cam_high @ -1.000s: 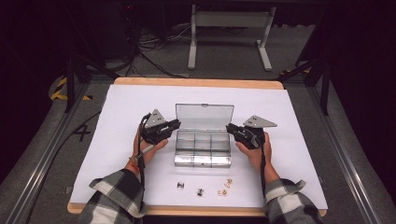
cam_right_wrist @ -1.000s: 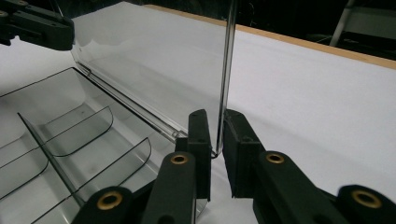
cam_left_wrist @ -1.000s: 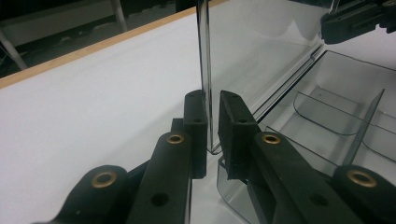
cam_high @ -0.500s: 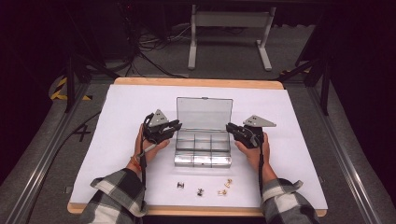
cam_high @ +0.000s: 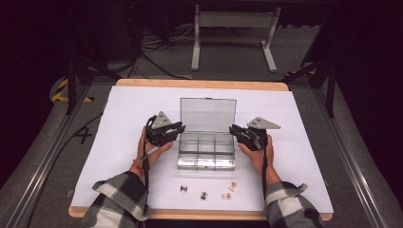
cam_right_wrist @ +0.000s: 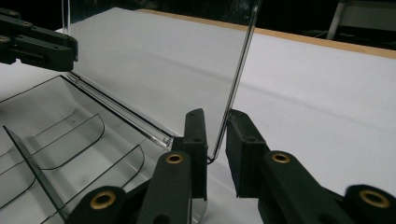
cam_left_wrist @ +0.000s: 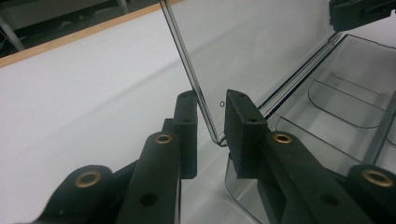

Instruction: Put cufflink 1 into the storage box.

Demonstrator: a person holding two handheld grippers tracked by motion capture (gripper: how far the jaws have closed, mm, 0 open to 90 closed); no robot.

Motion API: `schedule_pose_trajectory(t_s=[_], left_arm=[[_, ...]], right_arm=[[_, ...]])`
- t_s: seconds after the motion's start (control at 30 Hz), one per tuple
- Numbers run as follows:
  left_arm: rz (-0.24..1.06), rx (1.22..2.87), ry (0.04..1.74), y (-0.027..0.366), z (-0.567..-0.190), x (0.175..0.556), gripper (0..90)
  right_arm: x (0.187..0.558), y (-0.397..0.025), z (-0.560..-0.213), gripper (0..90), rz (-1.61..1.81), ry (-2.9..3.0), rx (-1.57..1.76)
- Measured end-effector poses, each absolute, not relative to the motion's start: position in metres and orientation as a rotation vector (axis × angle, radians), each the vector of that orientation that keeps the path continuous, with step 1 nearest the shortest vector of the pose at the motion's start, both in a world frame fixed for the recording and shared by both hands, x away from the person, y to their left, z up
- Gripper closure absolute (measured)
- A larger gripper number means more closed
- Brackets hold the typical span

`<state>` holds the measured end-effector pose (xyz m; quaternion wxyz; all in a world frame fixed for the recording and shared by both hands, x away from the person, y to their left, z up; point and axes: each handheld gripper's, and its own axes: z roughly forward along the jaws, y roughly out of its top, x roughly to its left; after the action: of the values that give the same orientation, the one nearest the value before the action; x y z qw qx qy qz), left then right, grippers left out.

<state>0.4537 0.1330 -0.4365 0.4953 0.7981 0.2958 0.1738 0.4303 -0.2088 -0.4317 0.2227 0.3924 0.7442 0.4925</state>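
A clear plastic compartment box point(cam_high: 206, 153) sits mid-table with its lid point(cam_high: 207, 114) swung up behind it. My left gripper point(cam_high: 179, 128) is at the lid's left edge near the hinge. In the left gripper view the left gripper point(cam_left_wrist: 211, 116) is open, its jaws straddling the lid's point(cam_left_wrist: 261, 46) thin edge with a gap. My right gripper point(cam_high: 233, 129) is at the lid's right edge. In the right gripper view the right gripper point(cam_right_wrist: 215, 135) is also open around the lid point(cam_right_wrist: 154, 65). The compartments point(cam_right_wrist: 56, 135) look empty.
Several small metal parts point(cam_high: 203, 195) lie on the white table cover point(cam_high: 119, 118) in front of the box, near the front edge. A metal stand point(cam_high: 233, 38) rises beyond the table's far edge. Each hand rests beside the box.
The lid's top edge sits a little higher in the high view than a second ago. Both hands have stayed almost in place at the lid's sides.
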Motion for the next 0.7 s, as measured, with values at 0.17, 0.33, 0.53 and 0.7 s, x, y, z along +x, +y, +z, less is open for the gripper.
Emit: schedule_pose_trajectory(t_s=[0.17, 0.33, 0.53, 0.7], left_arm=[[0.435, 1.938, 0.722, 0.1320, -0.4363, 0.4535, 73.2], [0.437, 1.937, 0.726, 0.1321, -0.4364, 0.4536, 72.8], [0.427, 1.934, 0.734, 0.1318, -0.4367, 0.4541, 71.8], [0.426, 1.930, 0.740, 0.1319, -0.4369, 0.4545, 71.0]], right_arm=[[0.4323, -0.2086, -0.4305, 76.8, 1.350, 2.068, 1.079], [0.4333, -0.2086, -0.4303, 76.0, 1.349, 2.074, 1.073], [0.4368, -0.2074, -0.4286, 73.2, 1.346, 2.093, 1.086], [0.4396, -0.2080, -0.4283, 72.3, 1.359, 2.106, 1.104]])
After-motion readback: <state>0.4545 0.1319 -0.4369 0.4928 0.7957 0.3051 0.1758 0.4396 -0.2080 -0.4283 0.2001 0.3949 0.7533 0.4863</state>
